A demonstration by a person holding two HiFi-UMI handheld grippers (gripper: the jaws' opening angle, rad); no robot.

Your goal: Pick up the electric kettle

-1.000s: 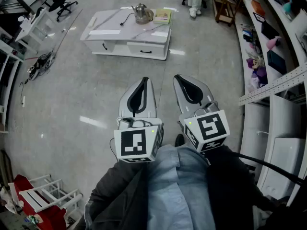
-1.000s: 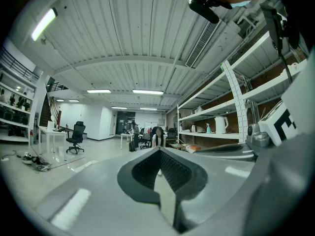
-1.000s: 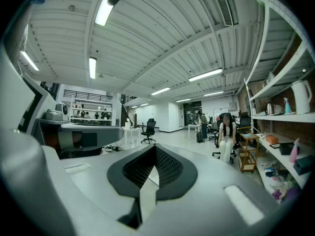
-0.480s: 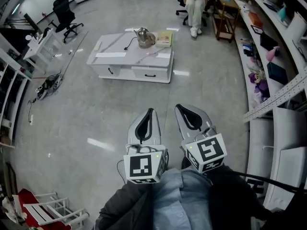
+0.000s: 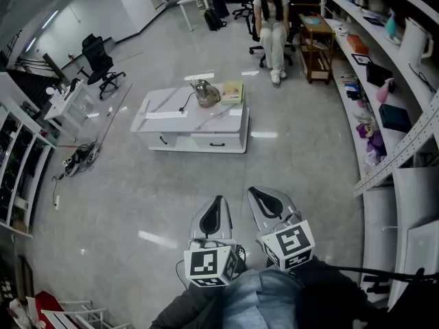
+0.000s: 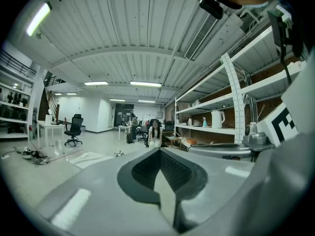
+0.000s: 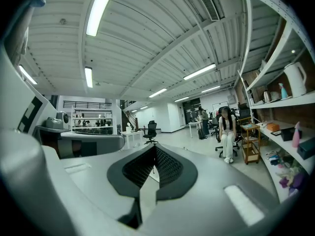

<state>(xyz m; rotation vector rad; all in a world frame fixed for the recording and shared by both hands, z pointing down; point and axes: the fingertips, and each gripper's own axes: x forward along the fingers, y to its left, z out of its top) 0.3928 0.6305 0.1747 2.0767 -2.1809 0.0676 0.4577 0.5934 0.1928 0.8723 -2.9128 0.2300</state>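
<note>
kettle [image 5: 204, 93] on white table [image 5: 155, 104] | left gripper [image 5: 218, 200], right gripper [image 5: 253, 191] closed

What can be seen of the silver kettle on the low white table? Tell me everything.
The shiny silver metal electric kettle is squat and rounded, with an arched top handle; finer details are too small. It stands upright near the far edge of the low white table with drawers, just left of a green book. A thin black cord trails from it across the tabletop. Nothing grips it.
</note>
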